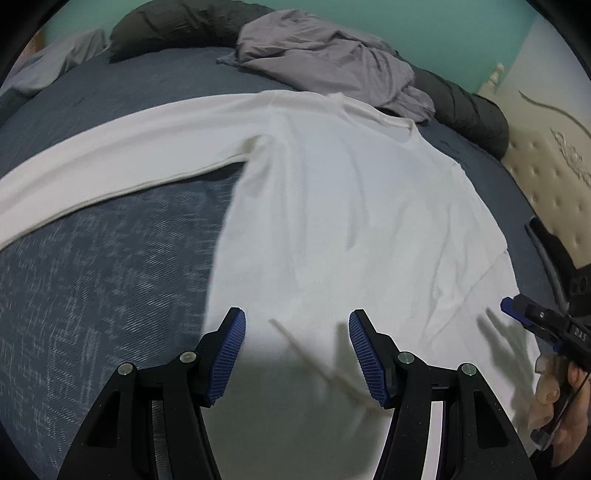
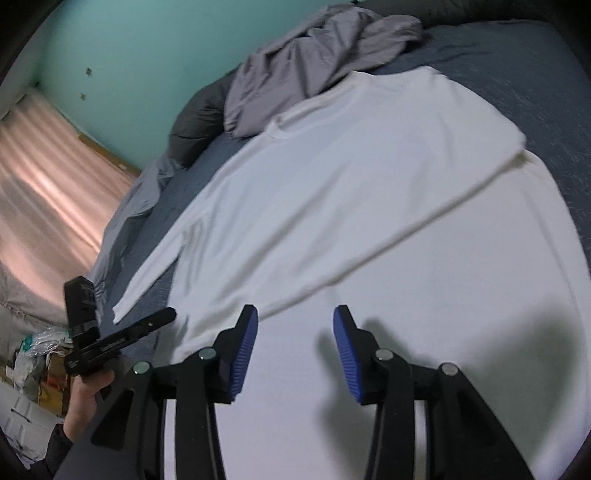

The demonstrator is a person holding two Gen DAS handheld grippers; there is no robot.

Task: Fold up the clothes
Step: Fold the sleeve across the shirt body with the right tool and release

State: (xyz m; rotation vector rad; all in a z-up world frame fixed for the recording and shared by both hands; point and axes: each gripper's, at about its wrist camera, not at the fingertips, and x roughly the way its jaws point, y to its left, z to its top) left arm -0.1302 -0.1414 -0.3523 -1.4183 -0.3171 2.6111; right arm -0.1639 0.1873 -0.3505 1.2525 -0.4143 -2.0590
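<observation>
- Two grippers hover low over a white long-sleeved shirt (image 1: 351,206) that lies spread flat on a bed's dark blue patterned cover (image 1: 92,266).
- The shirt's long axis runs from its hem, nearest both cameras, away to its round collar (image 2: 286,127) at the far end, so the neck points toward the heaped bedding.
- One sleeve (image 1: 122,166) stretches straight out from the shoulder across the blue cover, roughly at right angles to the body.
- The other sleeve (image 2: 388,229) is folded in and lies diagonally across the shirt's front.
- Left gripper (image 1: 297,354): its blue ribbed pads (image 1: 227,358) are spread wide apart with nothing between them, above the hem area.
- Right gripper (image 2: 295,352): also spread wide and empty, over the lower part of the shirt; in the left wrist view it shows at the right edge, held by a hand (image 1: 565,402).
- A crumpled grey-purple garment (image 1: 332,62) lies beyond the collar, just touching the shirt's shoulder edge.
- Dark grey pillows (image 1: 173,29) lie behind that garment along a teal wall (image 2: 140,55).
- A tufted cream headboard (image 1: 550,173) stands at the bed's right side.
</observation>
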